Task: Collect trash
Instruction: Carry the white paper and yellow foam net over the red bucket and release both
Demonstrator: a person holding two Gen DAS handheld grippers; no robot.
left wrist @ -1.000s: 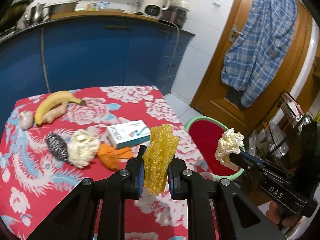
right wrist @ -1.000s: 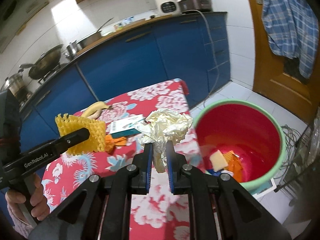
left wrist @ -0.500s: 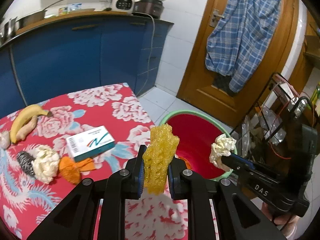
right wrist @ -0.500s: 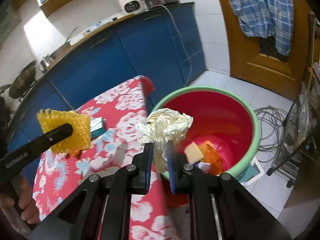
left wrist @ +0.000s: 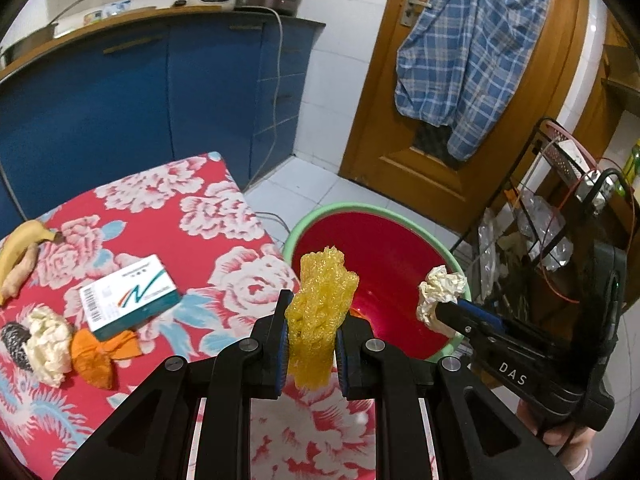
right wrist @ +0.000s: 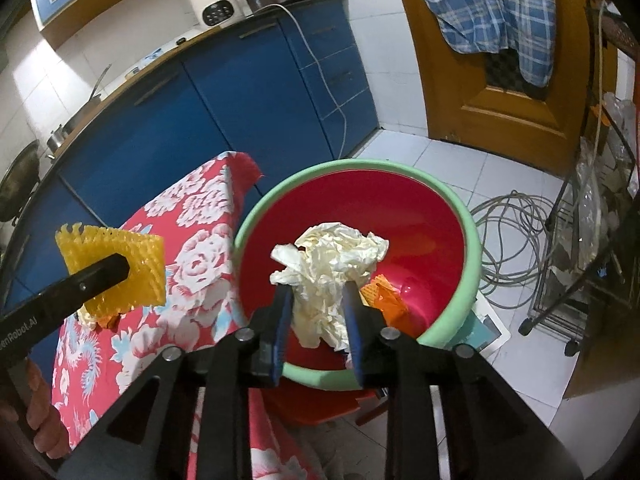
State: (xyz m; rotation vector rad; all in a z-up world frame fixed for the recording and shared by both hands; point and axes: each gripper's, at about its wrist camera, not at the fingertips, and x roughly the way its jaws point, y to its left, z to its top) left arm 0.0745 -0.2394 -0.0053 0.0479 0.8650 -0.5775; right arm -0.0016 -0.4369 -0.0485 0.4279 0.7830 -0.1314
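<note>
My left gripper (left wrist: 310, 326) is shut on a yellow foam net (left wrist: 320, 308), held above the table's right edge beside the red bin (left wrist: 384, 256); the net also shows in the right wrist view (right wrist: 116, 268). My right gripper (right wrist: 318, 312) holds a crumpled cream paper ball (right wrist: 332, 264) over the red bin with a green rim (right wrist: 472, 240); its jaws look a little parted around the paper. The paper also shows in the left wrist view (left wrist: 440, 292). Orange and yellow scraps (right wrist: 384, 296) lie in the bin.
On the red floral table (left wrist: 224, 216) lie a white-green box (left wrist: 128, 296), an orange wrapper (left wrist: 100, 356), a cream paper wad (left wrist: 48, 336), a dark scrap (left wrist: 16, 340), a banana (left wrist: 20, 244) and ginger (left wrist: 20, 272). Blue cabinets behind, a wire rack (left wrist: 560, 216) and cables (right wrist: 516, 240) right.
Both grippers moved right, toward the bin. The right gripper with the paper is now over the bin's opening, and its jaws appear slightly wider. The left still grips the net.
</note>
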